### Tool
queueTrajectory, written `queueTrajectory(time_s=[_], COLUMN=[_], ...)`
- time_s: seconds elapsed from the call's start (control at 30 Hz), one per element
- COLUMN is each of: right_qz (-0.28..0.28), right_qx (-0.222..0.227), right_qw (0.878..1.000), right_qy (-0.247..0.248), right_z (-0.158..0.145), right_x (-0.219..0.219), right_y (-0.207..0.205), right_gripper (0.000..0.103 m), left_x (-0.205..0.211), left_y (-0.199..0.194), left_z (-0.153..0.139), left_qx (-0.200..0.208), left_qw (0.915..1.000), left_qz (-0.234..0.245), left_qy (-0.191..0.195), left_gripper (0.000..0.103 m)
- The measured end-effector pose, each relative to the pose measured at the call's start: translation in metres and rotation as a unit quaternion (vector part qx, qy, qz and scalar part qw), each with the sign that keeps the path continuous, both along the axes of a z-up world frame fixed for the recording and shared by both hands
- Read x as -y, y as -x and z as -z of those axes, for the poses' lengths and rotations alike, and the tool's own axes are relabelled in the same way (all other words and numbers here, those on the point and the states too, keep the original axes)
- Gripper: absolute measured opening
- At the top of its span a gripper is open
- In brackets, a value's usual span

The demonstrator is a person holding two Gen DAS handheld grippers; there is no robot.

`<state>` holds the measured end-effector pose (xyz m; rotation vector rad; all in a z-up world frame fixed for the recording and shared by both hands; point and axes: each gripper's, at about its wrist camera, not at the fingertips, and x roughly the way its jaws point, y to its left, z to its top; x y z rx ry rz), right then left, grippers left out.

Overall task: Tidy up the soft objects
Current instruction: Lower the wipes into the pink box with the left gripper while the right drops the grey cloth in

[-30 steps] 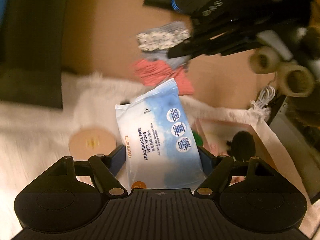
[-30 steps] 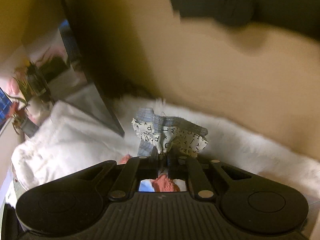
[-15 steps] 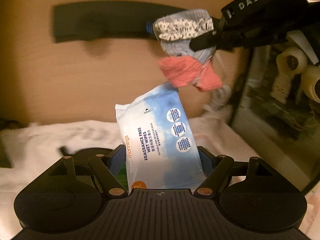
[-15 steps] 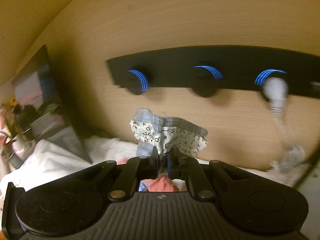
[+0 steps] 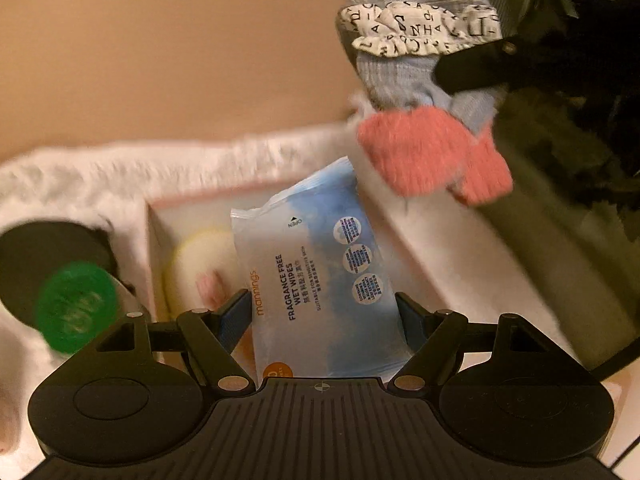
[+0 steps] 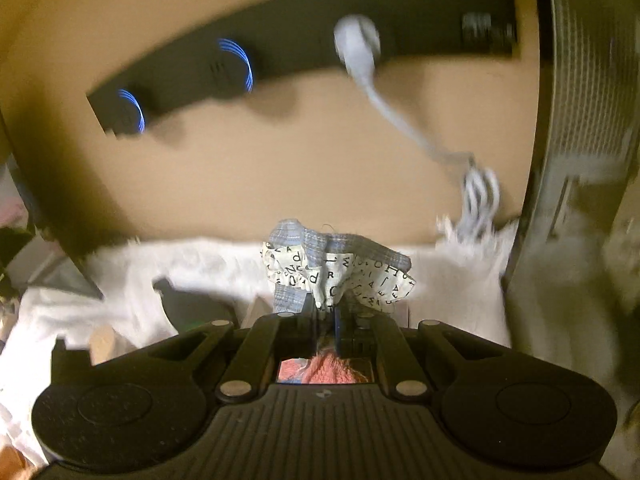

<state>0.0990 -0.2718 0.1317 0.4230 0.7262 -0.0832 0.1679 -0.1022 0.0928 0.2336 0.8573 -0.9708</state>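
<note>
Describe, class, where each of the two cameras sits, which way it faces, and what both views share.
Left wrist: sits on the left gripper, looking forward and down over the wet wipes pack clamped between its fingers, into a white box on a fluffy white cover.
Right wrist: sits on the right gripper, facing a tan wall with a black panel; its shut fingers pinch a sock bundle.
Shared: the sock bundle, the white cover, the tan wall.
</note>
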Motion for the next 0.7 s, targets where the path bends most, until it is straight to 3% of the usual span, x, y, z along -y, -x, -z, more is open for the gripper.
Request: queueTrajectory(time_s=[0.17,0.33,0.5,0.7], right_qz=[-0.01,-0.007,-0.012,0.0], right_qx=[-0.068,-0.121,-0.115,-0.115], right_qw=[0.997,0.992,0.993,0.993], right_qy=[-0.02,-0.036,-0.016,-0.039], right_z=[0.057,0.103,0.104,0.108], right_x=[-0.004,-0.009,-0.01,0.002], right_y=[-0.029,-0.064,-0.076,-0.077], right_gripper=[0.008,0.008,0.009,0.009], left_x=[0.017,0.012,0.002,-0.019], left_y=[-0.01,-0.018,-0.021,-0.022], left_z=[0.032,0.037,0.029,0.014], left_qx=[-0.015,-0.012,-0.019,-0.023], left_qw=[0.9983,0.998,0.999,0.9994], left_qz=[0.005,0.011,-0.005,-0.016], left_qy=[-0.056,-0.062,-0.041,-0.019], left_gripper=[0.081,0.081,0.081,0.08])
